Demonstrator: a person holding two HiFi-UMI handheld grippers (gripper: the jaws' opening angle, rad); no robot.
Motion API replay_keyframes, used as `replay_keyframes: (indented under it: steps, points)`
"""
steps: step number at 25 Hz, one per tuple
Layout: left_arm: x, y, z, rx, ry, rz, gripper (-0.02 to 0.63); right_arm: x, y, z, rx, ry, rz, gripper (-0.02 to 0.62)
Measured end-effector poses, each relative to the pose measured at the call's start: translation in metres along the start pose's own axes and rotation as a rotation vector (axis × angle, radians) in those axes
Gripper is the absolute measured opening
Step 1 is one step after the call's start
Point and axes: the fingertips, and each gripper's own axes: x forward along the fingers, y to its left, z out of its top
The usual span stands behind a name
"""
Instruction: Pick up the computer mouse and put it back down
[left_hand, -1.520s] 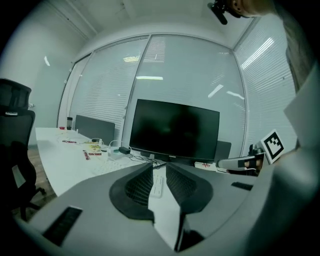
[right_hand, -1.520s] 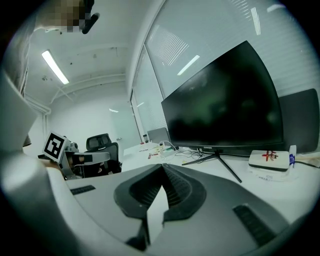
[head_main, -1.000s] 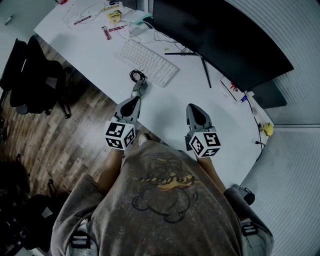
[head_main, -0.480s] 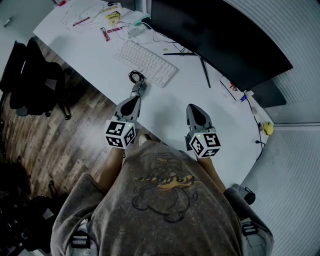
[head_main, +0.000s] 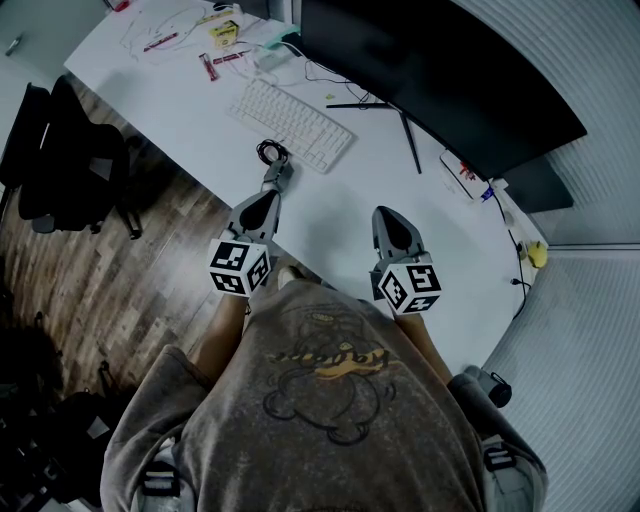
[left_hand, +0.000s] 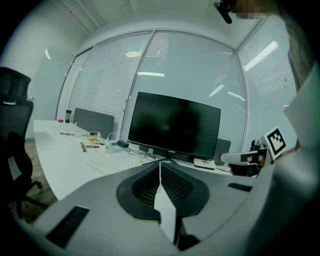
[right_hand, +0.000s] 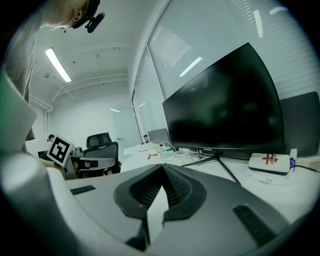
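Note:
I cannot make out a computer mouse in any view. My left gripper (head_main: 279, 171) hangs over the front edge of the white desk (head_main: 340, 215), its jaws shut with nothing between them; its tips (left_hand: 160, 164) point at a small black coiled cable (head_main: 273, 152) lying in front of the white keyboard (head_main: 292, 124). Further right, my right gripper (head_main: 384, 212) is held over bare desk. Its jaws (right_hand: 161, 165) are shut and hold nothing. Both point towards the dark monitor (head_main: 440, 80).
The monitor's thin stand (head_main: 408, 135) spreads behind the keyboard. A white box with a red mark (right_hand: 270, 162) lies at the right of the stand. Small items and cables (head_main: 225, 40) clutter the far left end of the desk. A black office chair (head_main: 70, 150) stands on the wooden floor at the left.

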Motion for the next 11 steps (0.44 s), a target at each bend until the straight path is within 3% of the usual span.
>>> replay_keyframes:
  steps: [11]
  points:
    - [0.0081, -0.0025, 0.0023, 0.002, 0.008, -0.015, 0.023, -0.0018, -0.0056, 0.0015, -0.004, 0.006, -0.011, 0.006]
